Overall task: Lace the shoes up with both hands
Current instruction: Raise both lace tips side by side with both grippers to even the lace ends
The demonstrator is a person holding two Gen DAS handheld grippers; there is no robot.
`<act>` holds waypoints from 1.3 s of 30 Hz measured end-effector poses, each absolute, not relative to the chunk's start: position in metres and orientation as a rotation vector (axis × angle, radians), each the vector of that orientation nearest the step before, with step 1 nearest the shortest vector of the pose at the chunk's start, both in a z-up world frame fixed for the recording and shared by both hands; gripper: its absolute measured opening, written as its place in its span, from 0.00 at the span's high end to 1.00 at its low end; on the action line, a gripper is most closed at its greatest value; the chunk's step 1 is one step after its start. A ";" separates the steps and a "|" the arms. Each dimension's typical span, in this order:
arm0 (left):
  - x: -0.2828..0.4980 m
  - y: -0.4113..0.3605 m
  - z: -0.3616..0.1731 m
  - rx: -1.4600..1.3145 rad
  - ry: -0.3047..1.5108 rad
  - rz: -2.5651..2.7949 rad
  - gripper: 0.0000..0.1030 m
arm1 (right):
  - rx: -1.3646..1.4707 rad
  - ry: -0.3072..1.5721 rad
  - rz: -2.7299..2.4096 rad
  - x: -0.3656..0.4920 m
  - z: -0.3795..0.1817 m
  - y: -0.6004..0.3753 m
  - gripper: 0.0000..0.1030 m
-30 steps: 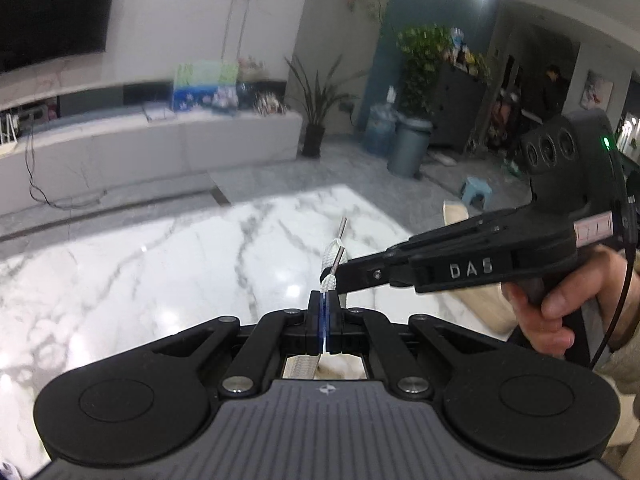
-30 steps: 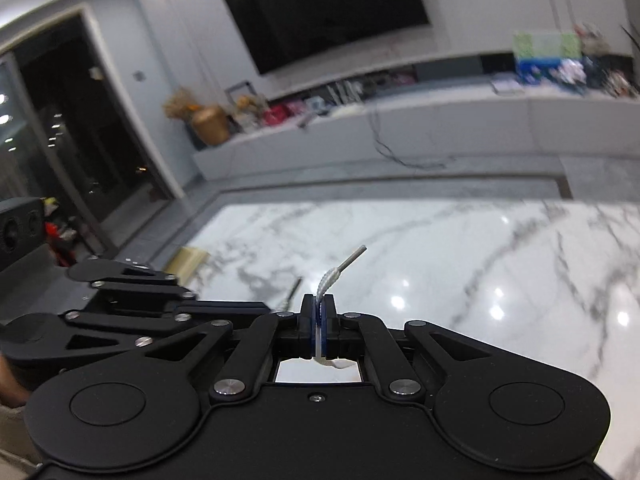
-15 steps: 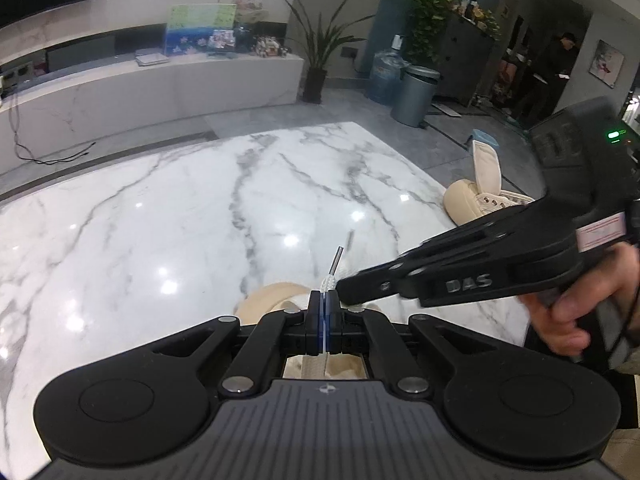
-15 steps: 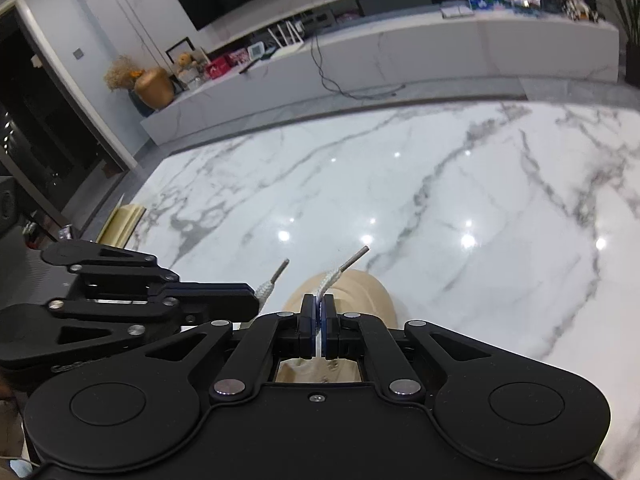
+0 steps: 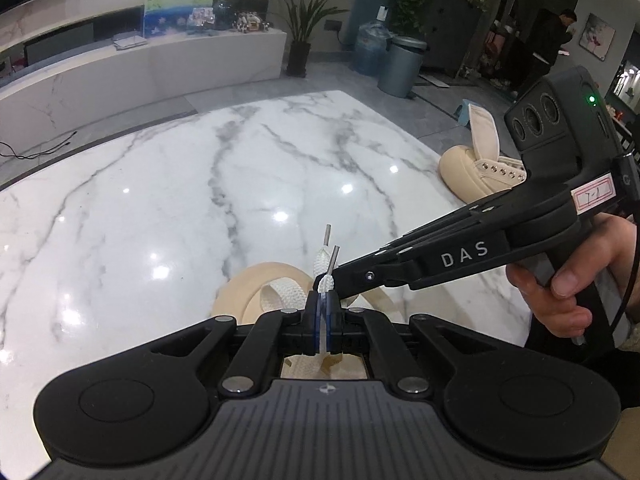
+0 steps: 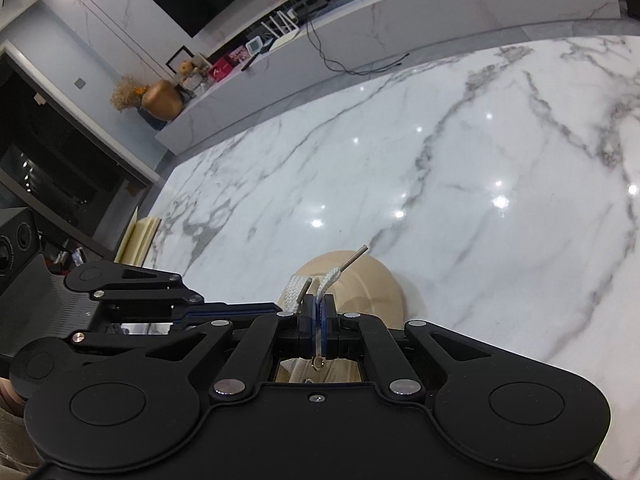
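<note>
both grippers lowered closer over the beige shoe, lace ends now nearly touching, second shoe now in view

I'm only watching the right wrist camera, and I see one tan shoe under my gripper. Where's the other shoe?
Observer: The left wrist camera shows a second shoe near the right edge of the table, with its tongue standing up.
Operator: Is it threaded yet?
Observer: It shows a row of bare eyelets, and I can't see anything threaded through them.
Operator: Who's holding my gripper?
Observer: A hand is wrapped round the handle of the right gripper, whose tip pinches the lace.
</note>
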State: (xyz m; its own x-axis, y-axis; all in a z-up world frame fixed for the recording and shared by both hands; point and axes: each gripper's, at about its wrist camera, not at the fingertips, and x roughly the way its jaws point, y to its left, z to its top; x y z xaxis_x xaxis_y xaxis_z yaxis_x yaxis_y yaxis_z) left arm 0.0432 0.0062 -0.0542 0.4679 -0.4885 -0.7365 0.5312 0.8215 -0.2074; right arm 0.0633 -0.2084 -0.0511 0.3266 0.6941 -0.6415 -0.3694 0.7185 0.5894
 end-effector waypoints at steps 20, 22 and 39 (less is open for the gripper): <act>0.049 0.007 -0.063 0.002 0.958 -0.599 0.89 | 0.375 1.007 0.774 0.064 -0.049 -0.204 0.98; 0.048 0.006 -0.063 0.008 0.960 -0.595 0.89 | 0.372 1.007 0.776 0.064 -0.048 -0.203 0.98; 0.034 0.016 -0.033 0.018 0.848 -0.506 0.99 | 0.335 0.944 0.754 0.053 -0.029 -0.206 0.98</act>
